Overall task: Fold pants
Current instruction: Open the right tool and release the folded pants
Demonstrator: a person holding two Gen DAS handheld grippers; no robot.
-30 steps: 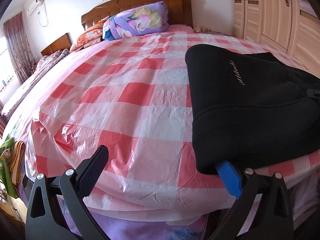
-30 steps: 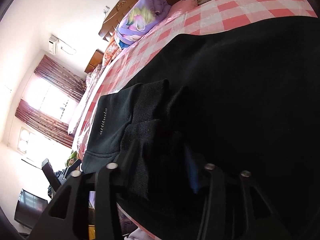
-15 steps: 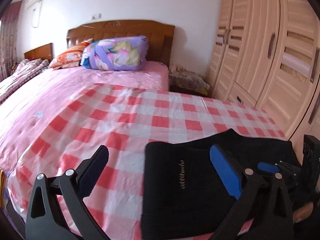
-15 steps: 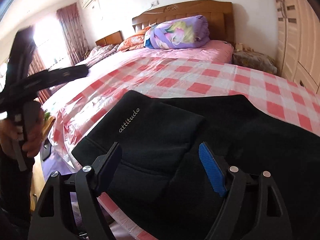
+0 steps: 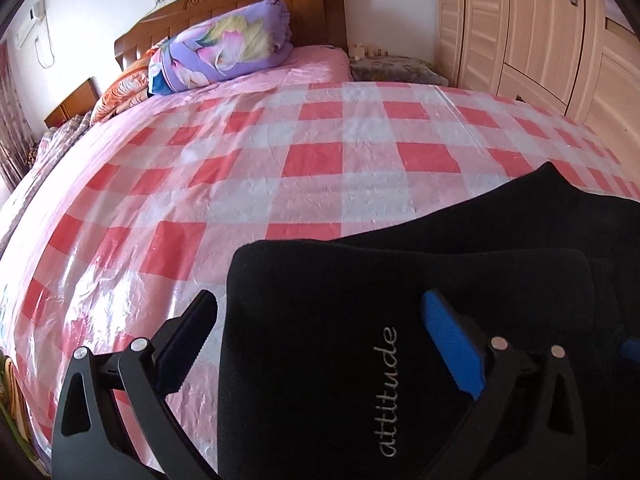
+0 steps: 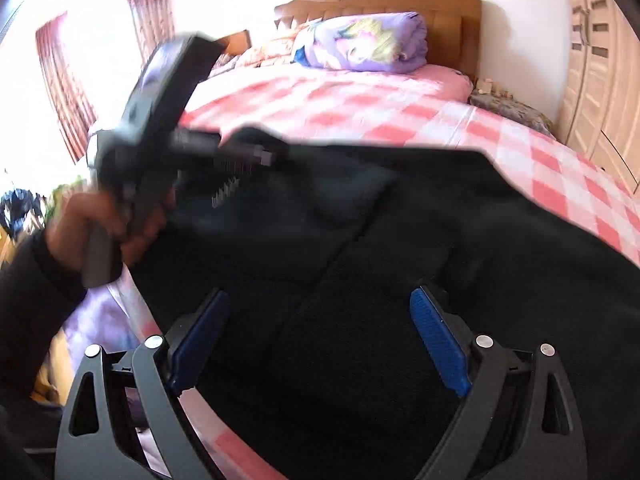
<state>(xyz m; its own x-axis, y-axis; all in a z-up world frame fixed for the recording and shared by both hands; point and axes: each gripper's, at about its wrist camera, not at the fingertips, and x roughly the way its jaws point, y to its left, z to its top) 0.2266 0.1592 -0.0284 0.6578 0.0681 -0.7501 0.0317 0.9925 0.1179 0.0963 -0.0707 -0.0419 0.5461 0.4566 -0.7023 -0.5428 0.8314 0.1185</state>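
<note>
Left wrist view: the black pants (image 5: 400, 300) lie near the foot edge of the bed (image 5: 280, 160), on its red-and-white checked plastic cover (image 5: 168, 240), already doubled into a thick slab with a rounded folded edge and an embroidered word on the top layer. The left gripper (image 5: 320, 340) hovers over that edge with its jaws wide; the dark pad sits over the cover, the blue pad (image 5: 452, 344) over the cloth, and nothing is pinched between them.

In the right wrist view, the right gripper (image 6: 320, 340) stands over the main body of the pants (image 6: 400, 240), its jaws opening with cloth below them but no cloth pressed by the pads. The person's left hand (image 6: 104, 224) and the other tool show blurred at the left.

The cloth looks like a soft, fairly thick knit: light, limp, not fragile, and likely to sag and unfold if lifted by one layer only. The plastic cover looks slick, so the stack may slide when pushed instead of creasing. A sound hold would take all layers together at the rounded folded edge or at a corner, with each gripper on one end of the same edge so the slab travels flat.
</note>
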